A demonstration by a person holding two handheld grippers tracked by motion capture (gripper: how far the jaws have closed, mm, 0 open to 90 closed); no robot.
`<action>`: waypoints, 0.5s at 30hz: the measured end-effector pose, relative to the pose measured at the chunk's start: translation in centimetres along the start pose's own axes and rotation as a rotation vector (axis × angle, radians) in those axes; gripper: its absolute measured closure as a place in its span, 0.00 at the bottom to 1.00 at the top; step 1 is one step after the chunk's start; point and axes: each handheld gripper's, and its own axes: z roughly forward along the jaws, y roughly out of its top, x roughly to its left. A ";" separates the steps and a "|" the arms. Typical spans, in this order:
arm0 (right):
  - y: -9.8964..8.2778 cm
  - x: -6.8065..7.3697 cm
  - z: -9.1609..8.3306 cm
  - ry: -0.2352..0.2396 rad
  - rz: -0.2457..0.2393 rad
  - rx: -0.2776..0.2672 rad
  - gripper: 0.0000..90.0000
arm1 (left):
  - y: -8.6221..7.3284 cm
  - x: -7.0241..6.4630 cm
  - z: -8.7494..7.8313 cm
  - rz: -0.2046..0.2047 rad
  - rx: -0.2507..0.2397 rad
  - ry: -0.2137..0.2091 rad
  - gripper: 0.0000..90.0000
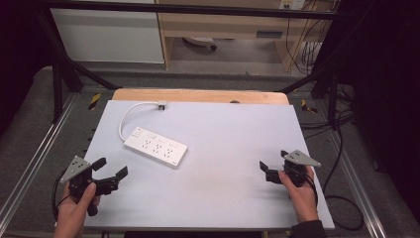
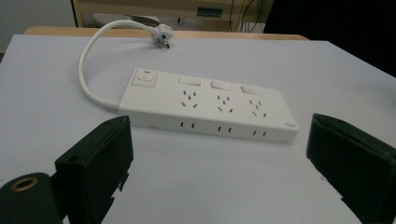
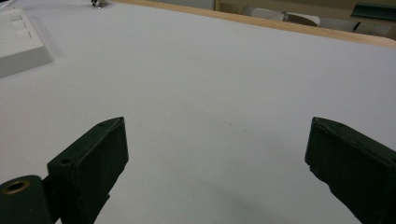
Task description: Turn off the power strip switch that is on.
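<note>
Right now, standing by the table:
Hidden or cut off: the right gripper view is catching just one corner of the power strip [image 3: 18,44] at its upper left edge, and a sliver of the plug [image 3: 99,3] is being clipped by the top edge. The switch markings and the small logo on the strip are too small to read.
Power strip, place: the white power strip [image 1: 155,146] is lying flat on the grey table [image 1: 223,198], at about 10 o'clock from the table's middle, well apart from both grippers.
Long axis: in the high view it is running from 10 o'clock to 4 o'clock, the switch end at 10 o'clock.
Cord: the cord [image 1: 128,113] is leaving that end and looping toward 12 o'clock, ending in the plug [image 1: 161,104] near the far wooden edge.
Left gripper: the left gripper [image 1: 110,171] is sitting at 8 o'clock, jaws spread wide, nothing between them, pointing at the strip.
Right gripper: the right gripper [image 1: 273,162] is sitting at 4 o'clock, jaws apart over bare table.
Left gripper view's extra: it is showing the strip [image 2: 205,107] face on, with three sockets, switches and a red-marked button, which the high view is blurring.
High view's extra: both hands are gripping the handles.
</note>
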 end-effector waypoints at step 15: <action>0.0 0.4 0.2 0.000 -0.035 0.017 0.04 | 0.3 -0.3 -0.4 0.014 -0.010 -0.014 0.08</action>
